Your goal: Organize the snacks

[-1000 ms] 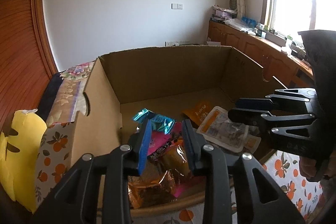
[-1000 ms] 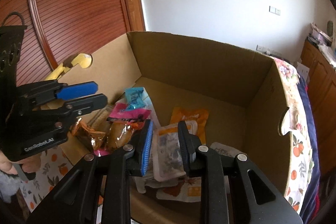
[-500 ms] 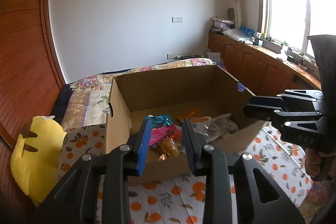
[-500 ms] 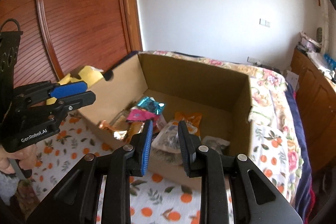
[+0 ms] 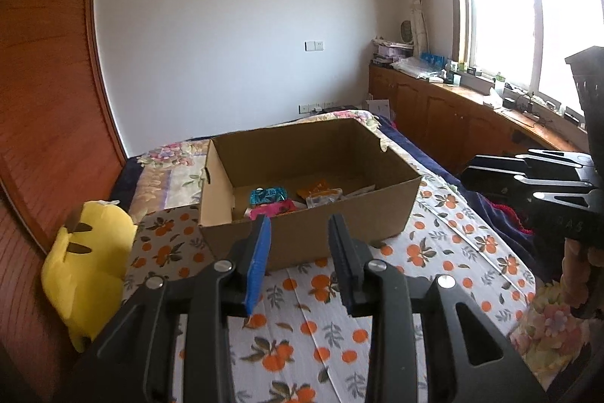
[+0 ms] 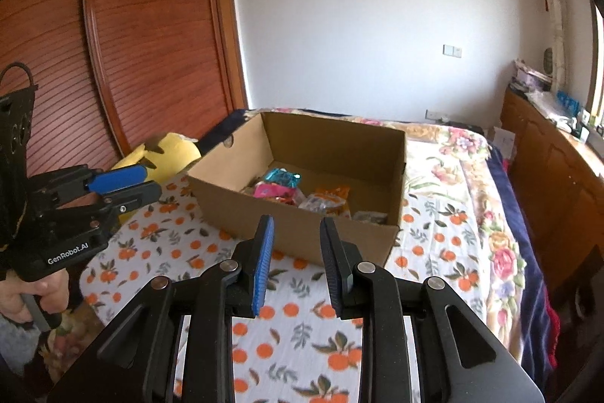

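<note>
A brown cardboard box [image 5: 339, 233] sits on the bed, and it also shows in the right wrist view [image 6: 234, 210]. Inside lie several snack packets: a teal one [image 5: 268, 194], a pink one [image 5: 271, 208], an orange one [image 6: 334, 193] and a clear one [image 5: 324, 197]. My left gripper [image 5: 300, 233] is open and empty, held back from the box's near wall. My right gripper [image 6: 294, 233] is open and empty too, also short of the box. Each gripper shows at the edge of the other's view.
The bed has an orange-print sheet [image 5: 324, 327] in front and a floral quilt [image 6: 453, 153] behind. A yellow plush toy [image 5: 87, 270] lies left of the box. A wooden sliding door [image 6: 132, 44] stands left, wooden cabinets [image 5: 453, 116] under the window right.
Both grippers have pulled back and up from inside the box to well in front of it. They stayed open and empty. The snacks stay in the box.
</note>
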`<state>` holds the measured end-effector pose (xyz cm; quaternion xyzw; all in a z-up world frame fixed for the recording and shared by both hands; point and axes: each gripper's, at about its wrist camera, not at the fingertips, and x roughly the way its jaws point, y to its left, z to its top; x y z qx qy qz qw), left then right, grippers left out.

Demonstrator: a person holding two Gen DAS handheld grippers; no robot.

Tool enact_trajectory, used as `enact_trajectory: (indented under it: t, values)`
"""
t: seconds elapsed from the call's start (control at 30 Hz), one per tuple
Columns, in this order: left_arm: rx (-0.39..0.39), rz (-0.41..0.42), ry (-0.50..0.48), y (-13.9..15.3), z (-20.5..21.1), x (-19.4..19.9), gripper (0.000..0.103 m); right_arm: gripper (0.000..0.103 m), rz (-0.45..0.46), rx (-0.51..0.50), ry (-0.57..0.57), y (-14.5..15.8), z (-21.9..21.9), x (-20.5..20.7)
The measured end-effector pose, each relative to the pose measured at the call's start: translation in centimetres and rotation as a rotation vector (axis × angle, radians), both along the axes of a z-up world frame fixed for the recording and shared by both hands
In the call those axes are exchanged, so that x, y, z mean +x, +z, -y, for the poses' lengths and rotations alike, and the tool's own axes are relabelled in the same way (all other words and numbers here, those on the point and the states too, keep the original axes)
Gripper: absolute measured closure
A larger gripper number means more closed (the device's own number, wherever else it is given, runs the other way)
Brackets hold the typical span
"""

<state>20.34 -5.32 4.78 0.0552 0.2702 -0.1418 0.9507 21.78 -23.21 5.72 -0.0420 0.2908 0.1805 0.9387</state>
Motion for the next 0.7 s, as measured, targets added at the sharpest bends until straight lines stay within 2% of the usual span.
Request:
enact_trajectory:
  t: [0.2, 0.47, 0.7]
  values:
    - [-0.011, 0.014, 0.016, 1.2, -0.6, -3.5, 0.067, 0.075, 0.031, 0.013, -0.012, 1.3, 0.6, -3.4]
    - [-0.055, 0.007, 0.028, 1.1, -1.1, -6.8, 0.061, 0.055, 0.084, -0.008, -0.021, 1.9, 0.8, -7.4]
    - [-0.033, 0.017, 0.035, 0.9, -0.7, -9.1, 0.059, 0.047, 0.103, -0.005, -0.043, 2.3, 1.1, -10.1]
